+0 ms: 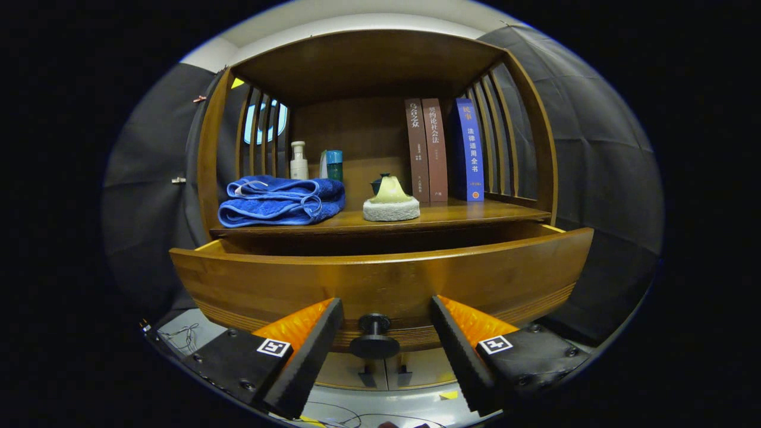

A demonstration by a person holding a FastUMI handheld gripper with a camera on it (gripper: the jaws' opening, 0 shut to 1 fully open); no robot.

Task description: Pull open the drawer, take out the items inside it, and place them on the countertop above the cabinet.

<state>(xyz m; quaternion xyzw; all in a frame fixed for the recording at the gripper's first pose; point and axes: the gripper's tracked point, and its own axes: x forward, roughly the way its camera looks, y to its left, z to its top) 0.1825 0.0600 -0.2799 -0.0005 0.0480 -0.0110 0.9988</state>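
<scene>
Drawer (380, 279) pulled out, gripper (386, 339) spread wide either side of its knob (374, 336) — touching nothing — next likely lifting over the front to reach inside

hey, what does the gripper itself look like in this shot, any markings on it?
The gripper has two wedge-shaped fingers with ribbed, sawtooth inner faces. Each sits on a black block fastened with screws and carries a small square black-and-white tag. No cables show on it.
</scene>
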